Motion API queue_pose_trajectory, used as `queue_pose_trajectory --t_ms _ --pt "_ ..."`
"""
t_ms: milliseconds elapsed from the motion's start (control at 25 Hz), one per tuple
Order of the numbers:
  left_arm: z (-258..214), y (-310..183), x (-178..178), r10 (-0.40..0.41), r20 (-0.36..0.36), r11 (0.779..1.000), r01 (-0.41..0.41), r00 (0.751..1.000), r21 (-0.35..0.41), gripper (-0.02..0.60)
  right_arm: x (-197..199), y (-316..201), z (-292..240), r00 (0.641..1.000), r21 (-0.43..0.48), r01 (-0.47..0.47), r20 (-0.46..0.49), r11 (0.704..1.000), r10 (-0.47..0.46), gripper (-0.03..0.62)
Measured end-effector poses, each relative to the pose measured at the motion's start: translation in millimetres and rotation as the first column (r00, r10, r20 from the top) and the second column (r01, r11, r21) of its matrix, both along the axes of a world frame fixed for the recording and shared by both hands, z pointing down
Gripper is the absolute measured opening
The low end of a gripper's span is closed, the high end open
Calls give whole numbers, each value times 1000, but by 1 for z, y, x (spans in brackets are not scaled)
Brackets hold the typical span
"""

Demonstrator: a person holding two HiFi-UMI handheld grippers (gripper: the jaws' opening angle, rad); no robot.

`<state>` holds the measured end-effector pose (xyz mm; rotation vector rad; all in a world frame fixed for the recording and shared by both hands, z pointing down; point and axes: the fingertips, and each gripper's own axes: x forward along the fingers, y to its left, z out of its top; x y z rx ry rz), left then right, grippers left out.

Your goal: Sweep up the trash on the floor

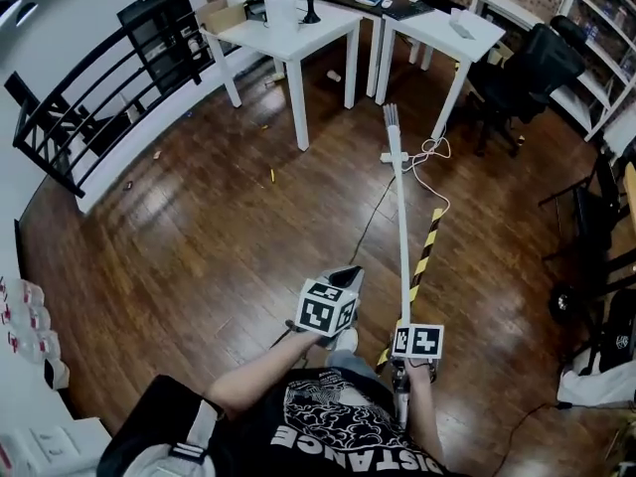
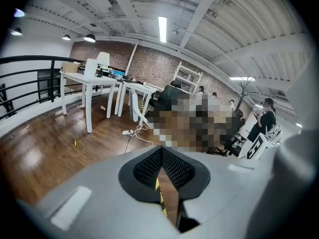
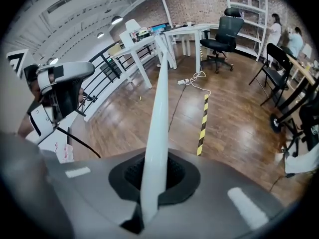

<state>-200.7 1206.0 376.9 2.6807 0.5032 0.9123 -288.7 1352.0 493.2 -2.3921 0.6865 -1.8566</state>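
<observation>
Forearms reach up from the bottom edge of the head view, side by side. L gripper [image 2: 162,162] sits a little ahead and left of R gripper [image 3: 152,177], both over the wood floor [image 1: 199,256].

R jaws are clenched on a long white broom pole [image 1: 400,227]. The pole passes betw the pads and runs straight fwd from the person. Its far end is just beyond a white power strip [image 1: 395,156] w/ a looped cable.

L jaws are closed pad to pad w/ nothing betw them. L gripper points fwd beside the pole and is apart from it.

Trash:
- A small yellow scrap [image 1: 271,175] lies on bare floor well ahead and left of both grippers. It is left of the pole's far end, near the leg of the nearer white table [image 1: 288,30].
- More small bits [image 1: 156,154] lie near the base of the black railing [image 1: 99,78] at far left.
- A small pale item [image 1: 335,76] lies under the tables; can't tell what it is.

Room: the floor is open betw the grippers and the scrap. Yellow-black striped tape [image 1: 425,251] lies just right of the pole. A black office chair [image 1: 532,63] stands at right, past the second table [image 1: 442,28].
</observation>
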Motion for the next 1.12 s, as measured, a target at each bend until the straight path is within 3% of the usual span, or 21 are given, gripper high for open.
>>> queue_pose_trajectory --t_ms 280,720,1120 --pt "-1 4 60 -82 18 996 82 996 18 5 67 16 12 997 29 40 64 999 -42 0" --pt "1 -34 82 -206 -5 977 206 979 50 5 101 -5 36 987 51 112 108 992 -117 0" --pt "23 -106 88 -350 14 937 349 937 34 5 126 -62 53 955 31 261 139 965 -262 0"
